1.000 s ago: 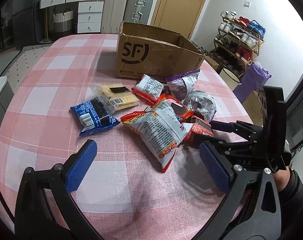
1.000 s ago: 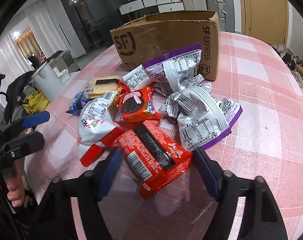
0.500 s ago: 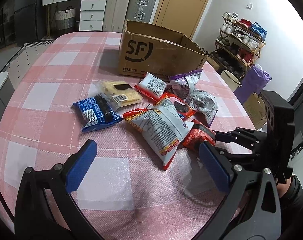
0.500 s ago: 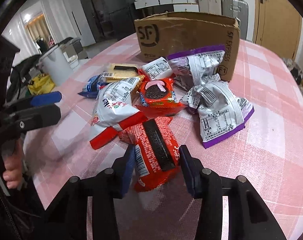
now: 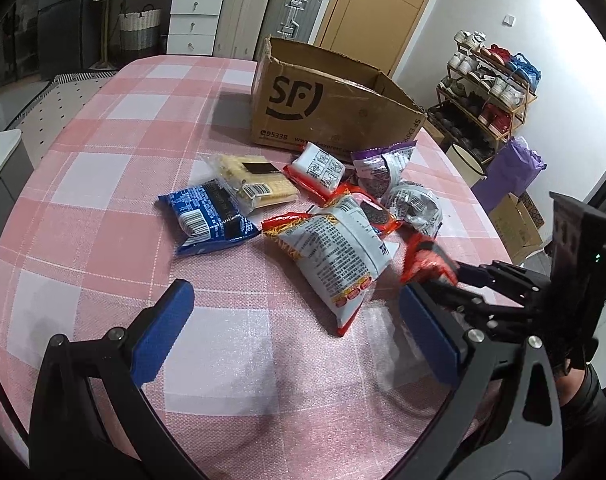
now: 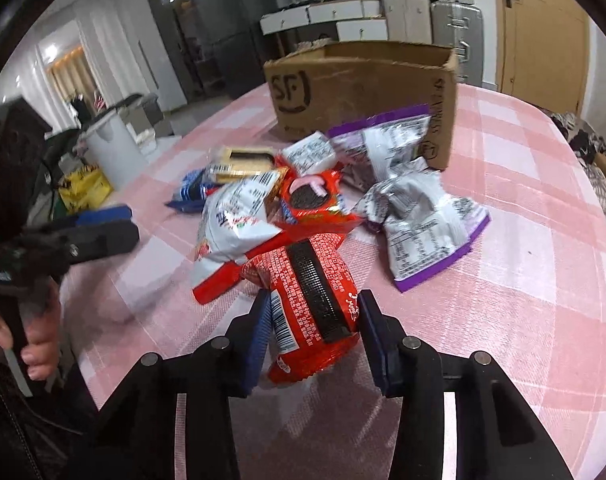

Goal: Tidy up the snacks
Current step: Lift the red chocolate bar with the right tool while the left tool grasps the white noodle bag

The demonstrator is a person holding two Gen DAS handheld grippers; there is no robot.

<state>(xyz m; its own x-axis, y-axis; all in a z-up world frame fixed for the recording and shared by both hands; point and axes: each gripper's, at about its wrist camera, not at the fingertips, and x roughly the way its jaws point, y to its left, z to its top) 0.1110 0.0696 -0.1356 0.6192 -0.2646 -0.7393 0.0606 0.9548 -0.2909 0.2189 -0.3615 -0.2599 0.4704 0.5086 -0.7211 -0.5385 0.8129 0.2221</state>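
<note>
Right wrist view, nearest first: the right hand-held gripper [image 6: 313, 334] is clamped narrow on a red packet [image 6: 309, 308], a blue pad pressed against each long side, and the packet's near end hangs out between the fingers above the pink checked table [image 6: 523, 312]. Just beyond it lie a white-and-red bag [image 6: 233, 228], a red cookie pack [image 6: 309, 200] and a crumpled purple-edged bag [image 6: 423, 228], crowded together and overlapping. Farther on sit a blue packet [image 6: 191, 192], a yellow wafer pack [image 6: 243, 162], a small white-and-red sachet [image 6: 311, 152] and a second purple bag [image 6: 387, 148] leaning against the cardboard box [image 6: 363, 88], which stands open at the far side of the table. In the left wrist view, the left hand-held gripper [image 5: 295, 324] stands wide with nothing between its blue pads, hanging over bare cloth near the table's edge, short of the snack pile. A person's hand [image 6: 35, 344] holds its handle at the left.
</note>
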